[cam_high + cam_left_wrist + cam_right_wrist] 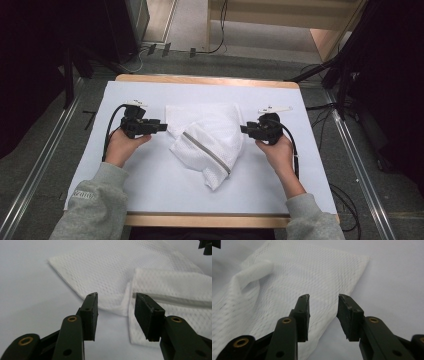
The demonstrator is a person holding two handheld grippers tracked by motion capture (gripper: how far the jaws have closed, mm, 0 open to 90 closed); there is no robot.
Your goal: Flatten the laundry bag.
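A white mesh laundry bag lies crumpled near the middle of the white table cover, its upper part spread flat and its lower part folded over itself toward 5 o'clock. A grey zipper strip runs across the folded part on a slant from 10 o'clock down to 4 o'clock. In the left gripper view the bag shows as a flat mesh sheet with a thicker folded edge lying over it at 3 o'clock; in the right gripper view the mesh fills the area from 9 to 12 o'clock, with a raised fold at 10 o'clock.

At 9 o'clock of the bag, the left gripper points at its upper left edge, just beside the fabric. Its jaws stand moderately apart with nothing between them, and in its own view the bag's edge lies just ahead of the tips. The left hand holds it from below.

At 3 o'clock of the bag, the right gripper points at the right edge, its tips very near the mesh; whether they touch it cannot be told. Its jaws are likewise partly parted and empty, with the bag's edge lying ahead and under the left jaw. The right hand grips it.

The wooden table shows beyond the cover at 12 o'clock, with grey floor around it.
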